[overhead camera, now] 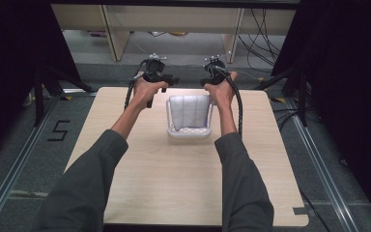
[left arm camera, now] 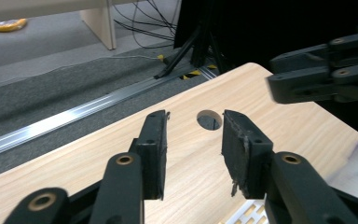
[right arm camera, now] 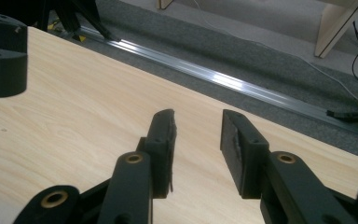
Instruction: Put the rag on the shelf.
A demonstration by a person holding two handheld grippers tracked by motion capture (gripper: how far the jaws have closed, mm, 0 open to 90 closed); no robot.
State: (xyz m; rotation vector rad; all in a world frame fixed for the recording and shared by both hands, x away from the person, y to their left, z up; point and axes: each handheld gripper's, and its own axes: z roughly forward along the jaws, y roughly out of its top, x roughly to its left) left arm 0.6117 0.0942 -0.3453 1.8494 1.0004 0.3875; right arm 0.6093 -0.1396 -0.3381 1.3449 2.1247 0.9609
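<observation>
Basket [overhead camera: 189, 131] sits on the table [overhead camera: 140, 159], white plastic with a pale cloth [overhead camera: 188, 110] lying in it, directly between the two grippers and a little nearer the person than both. Left gripper [overhead camera: 170, 81] is just beside the basket's far-left corner, apart from it; right gripper [overhead camera: 206, 83] is just beside the far-right corner, also apart. Each is held in a hand, forearms in grey sleeves [overhead camera: 84, 188] coming in along both sides of the basket. In the left gripper view, left gripper [left arm camera: 193, 140] has its jaws spread with a clear gap, nothing between them, bare wood and a round hole [left arm camera: 209, 119] in the tabletop beyond the tips; a slotted bit of basket rim [left arm camera: 249, 212] shows low between the jaws, a bit of cloth at the lower right edge, and the other gripper off to the upper right. In the right gripper view, right gripper [right arm camera: 196, 140] also has jaws apart, nothing pinched, only tabletop ahead, with a floor rail [right arm camera: 242, 84] past the table edge. Neither gripper touches basket or cloth.
</observation>
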